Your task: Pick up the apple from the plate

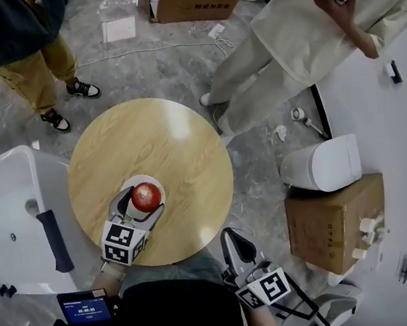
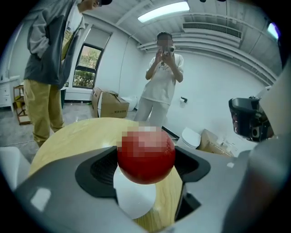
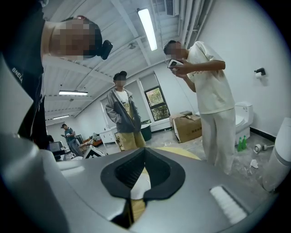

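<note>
Red apple [image 1: 146,197] is clamped in our left gripper [image 2: 147,166] above the plate [image 2: 134,201], right gripper [image 3: 144,178] closed empty; its smooth round skin may slip free.

Overhead, two low — table [image 1: 181,138] shared.

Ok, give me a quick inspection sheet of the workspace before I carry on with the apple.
Surface: round wooden table, carrying only the plate.
Job's things: red apple between the left tool's pads, seemingly raised just above the white plate.
Clutter: nothing seen on the table; cardboard box and white toilet on the floor at right.
Grippers: left tool shut on the apple; right tool shut, empty, off the table's near edge.
Cables: white cable on the floor beyond the table.
Surroundings: person in grey jacket and person in light clothes standing by.
</note>
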